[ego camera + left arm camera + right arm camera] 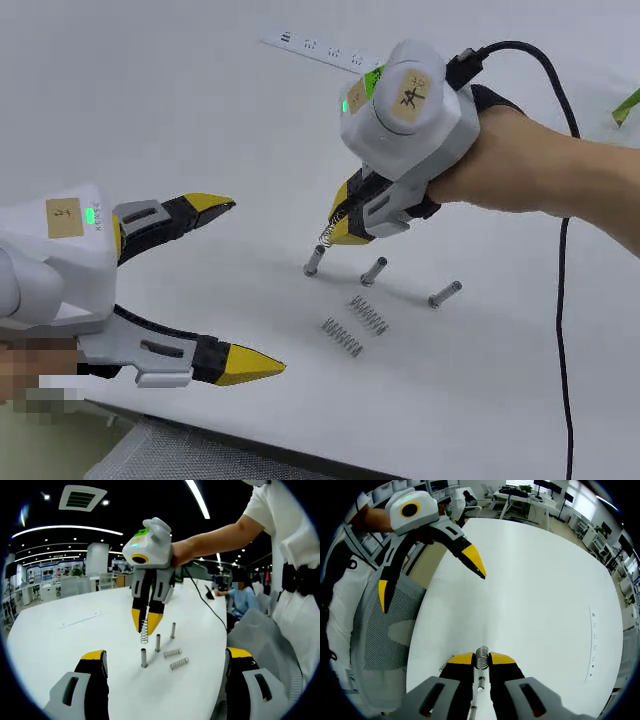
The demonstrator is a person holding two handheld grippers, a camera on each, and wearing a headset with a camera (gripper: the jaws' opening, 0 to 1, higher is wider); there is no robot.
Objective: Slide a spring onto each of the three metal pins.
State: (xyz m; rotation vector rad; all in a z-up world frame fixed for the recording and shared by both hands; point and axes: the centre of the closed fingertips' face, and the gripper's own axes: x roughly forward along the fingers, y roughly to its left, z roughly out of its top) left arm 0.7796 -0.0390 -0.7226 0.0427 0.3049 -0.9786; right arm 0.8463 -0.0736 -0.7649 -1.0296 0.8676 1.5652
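The left gripper is nearest, at the left edge of the white table. Its two yellow-tipped jaws are spread wide with nothing between them.

Past it, toward the middle, two loose springs lie flat side by side: the nearer spring and the second loose spring just beyond it.

Just behind these stand three bare metal pins in a row: the left pin, the middle pin and the right pin.

The right gripper hangs over the left pin with its jaws pressed together on a third spring. In the left gripper view this spring hangs upright from the jaw tips, its lower end just above the top of the left pin.

A black cable runs from the right gripper down the right side. A white power strip lies at the far edge.
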